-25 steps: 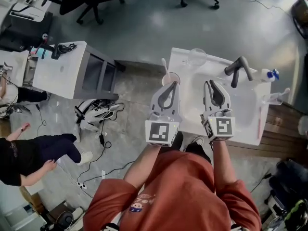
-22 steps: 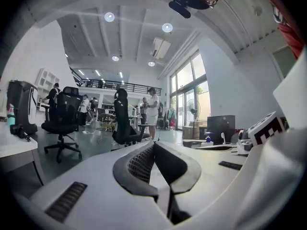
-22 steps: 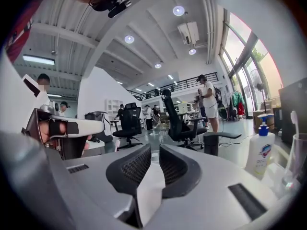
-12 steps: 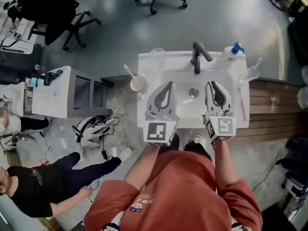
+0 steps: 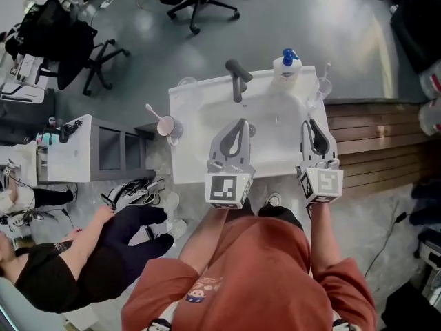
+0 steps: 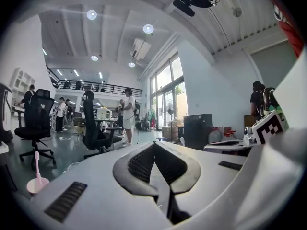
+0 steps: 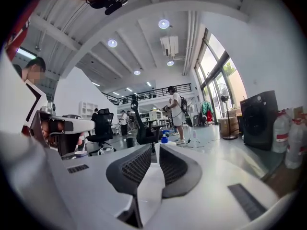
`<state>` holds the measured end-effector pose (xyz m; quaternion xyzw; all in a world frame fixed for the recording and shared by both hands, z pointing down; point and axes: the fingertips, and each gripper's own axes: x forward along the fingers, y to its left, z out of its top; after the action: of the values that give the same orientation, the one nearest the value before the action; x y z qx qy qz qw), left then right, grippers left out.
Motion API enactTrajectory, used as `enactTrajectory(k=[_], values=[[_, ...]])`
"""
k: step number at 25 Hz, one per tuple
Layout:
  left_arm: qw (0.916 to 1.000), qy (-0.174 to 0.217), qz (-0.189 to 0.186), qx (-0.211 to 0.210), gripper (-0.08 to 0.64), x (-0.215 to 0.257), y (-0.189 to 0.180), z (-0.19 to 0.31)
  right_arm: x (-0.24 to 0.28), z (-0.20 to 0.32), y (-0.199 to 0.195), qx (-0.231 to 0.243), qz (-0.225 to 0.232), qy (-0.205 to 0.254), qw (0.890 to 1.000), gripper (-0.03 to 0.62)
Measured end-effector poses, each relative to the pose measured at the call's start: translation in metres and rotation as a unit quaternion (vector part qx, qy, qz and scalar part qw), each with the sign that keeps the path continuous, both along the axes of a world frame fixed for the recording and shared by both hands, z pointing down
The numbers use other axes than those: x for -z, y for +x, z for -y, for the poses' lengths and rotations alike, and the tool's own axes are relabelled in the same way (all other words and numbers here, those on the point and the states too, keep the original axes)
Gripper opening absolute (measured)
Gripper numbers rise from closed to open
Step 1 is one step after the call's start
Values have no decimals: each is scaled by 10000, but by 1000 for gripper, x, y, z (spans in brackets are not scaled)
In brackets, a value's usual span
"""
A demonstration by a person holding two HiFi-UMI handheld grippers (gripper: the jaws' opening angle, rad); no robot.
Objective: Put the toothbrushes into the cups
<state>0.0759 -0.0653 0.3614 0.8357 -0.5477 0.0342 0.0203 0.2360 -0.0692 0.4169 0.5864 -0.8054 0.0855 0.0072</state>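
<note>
From the head view, the left gripper (image 5: 240,123) and right gripper (image 5: 312,123) are hovering side by side over the white sink (image 5: 186,164). A pink cup (image 5: 166,125) is holding a toothbrush (image 5: 151,109) at the sink's left edge, and a clear cup (image 5: 321,88) is holding another toothbrush (image 5: 324,71) at its right rear corner. In the left gripper view, the jaws are meeting at their tips, with the pink cup (image 6: 37,185) standing well to the left. In the right gripper view, the jaws are sitting almost together, leaving a thin slit that is pointing toward a blue-capped bottle (image 7: 165,139).

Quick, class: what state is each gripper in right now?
Left gripper: closed, holding nothing.
Right gripper: closed or very nearly, holding nothing.
</note>
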Motion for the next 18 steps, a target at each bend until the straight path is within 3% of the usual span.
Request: enactTrajectory(k=[8,18], values=[[9998,35,29,-187,18,-16,64,-7,-21,-11,80,-309,-67,-78,9995,66],[9987,-146,28,-479,18,-40,87,24,-58,9,89,-290,-405,-777,9957,66]])
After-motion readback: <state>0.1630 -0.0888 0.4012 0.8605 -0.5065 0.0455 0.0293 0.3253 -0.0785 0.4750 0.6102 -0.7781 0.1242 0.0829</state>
